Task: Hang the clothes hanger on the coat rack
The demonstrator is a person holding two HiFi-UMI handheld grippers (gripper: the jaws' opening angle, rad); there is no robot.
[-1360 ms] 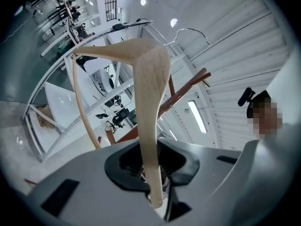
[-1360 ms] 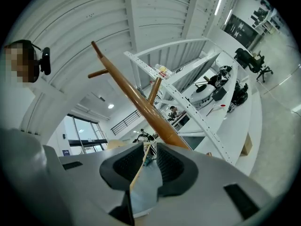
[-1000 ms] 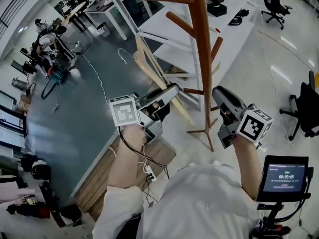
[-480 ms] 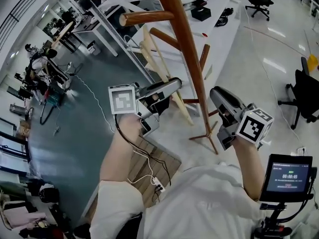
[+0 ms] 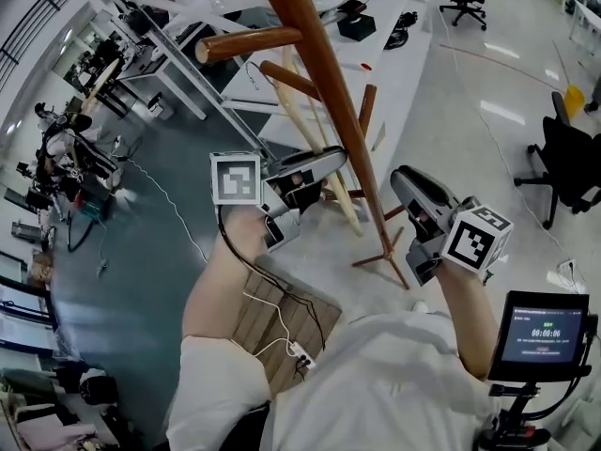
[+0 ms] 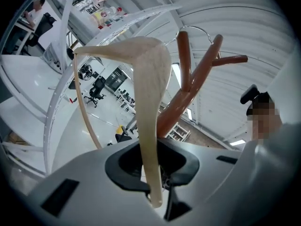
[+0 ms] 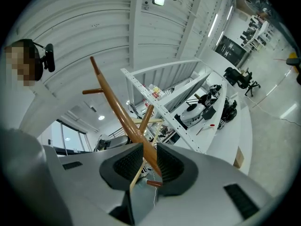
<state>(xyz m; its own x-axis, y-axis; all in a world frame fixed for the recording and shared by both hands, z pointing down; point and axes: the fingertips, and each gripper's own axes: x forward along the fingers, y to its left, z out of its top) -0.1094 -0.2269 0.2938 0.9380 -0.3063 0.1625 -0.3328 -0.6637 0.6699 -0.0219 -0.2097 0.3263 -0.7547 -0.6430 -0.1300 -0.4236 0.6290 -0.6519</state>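
My left gripper (image 5: 331,161) is shut on the lower end of one arm of a pale wooden hanger (image 5: 308,111), which stands up in front of it. In the left gripper view the hanger (image 6: 150,102) rises from between the jaws (image 6: 153,173), and its metal hook (image 6: 197,29) shows against the pegs of the brown coat rack (image 6: 188,84). The rack's pole (image 5: 319,64) slants between my two grippers, with a peg (image 5: 249,43) pointing left. My right gripper (image 5: 406,178) hovers right of the pole, open and empty; the rack (image 7: 120,112) shows beyond its gap (image 7: 149,161).
A white metal shelf frame (image 5: 188,73) stands behind the rack and a long white desk (image 5: 404,64) with dark gear runs beyond it. A black office chair (image 5: 573,158) is at the right. A small screen (image 5: 543,332) sits by my right arm, a wooden board (image 5: 282,318) with cables below.
My left gripper has carried the hanger up and closer to the rack's pegs. The right gripper has hardly moved.
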